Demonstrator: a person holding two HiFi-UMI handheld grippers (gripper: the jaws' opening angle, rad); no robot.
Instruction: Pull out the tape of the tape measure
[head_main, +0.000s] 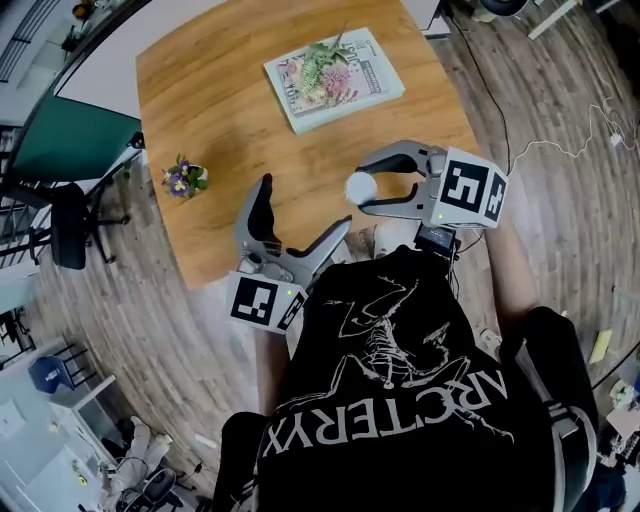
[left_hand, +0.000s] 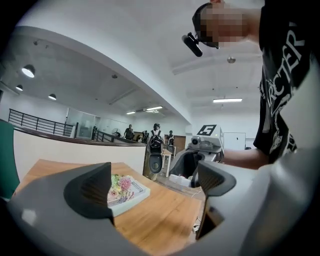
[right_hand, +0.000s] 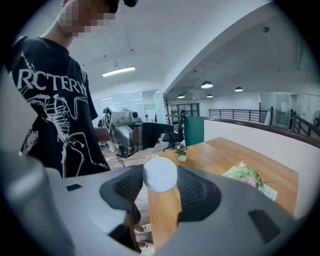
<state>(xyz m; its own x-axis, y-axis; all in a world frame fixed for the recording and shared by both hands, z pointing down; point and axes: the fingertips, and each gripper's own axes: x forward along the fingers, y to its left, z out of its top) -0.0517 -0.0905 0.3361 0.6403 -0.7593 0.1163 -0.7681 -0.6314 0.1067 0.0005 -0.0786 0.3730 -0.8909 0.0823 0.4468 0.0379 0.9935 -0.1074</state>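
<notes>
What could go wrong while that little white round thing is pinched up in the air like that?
The round tape measure sits near the tips of the right gripper's fingers, held only by its curved rim, so it might slip out and drop. The left gripper is open and empty, and no tab to pull shows on the case, so it may fumble when it tries to catch the tape's end.

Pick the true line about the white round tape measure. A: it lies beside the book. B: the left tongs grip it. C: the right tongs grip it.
C: the right tongs pinch the tape measure between their pads; the left tongs stand open, empty.
</notes>
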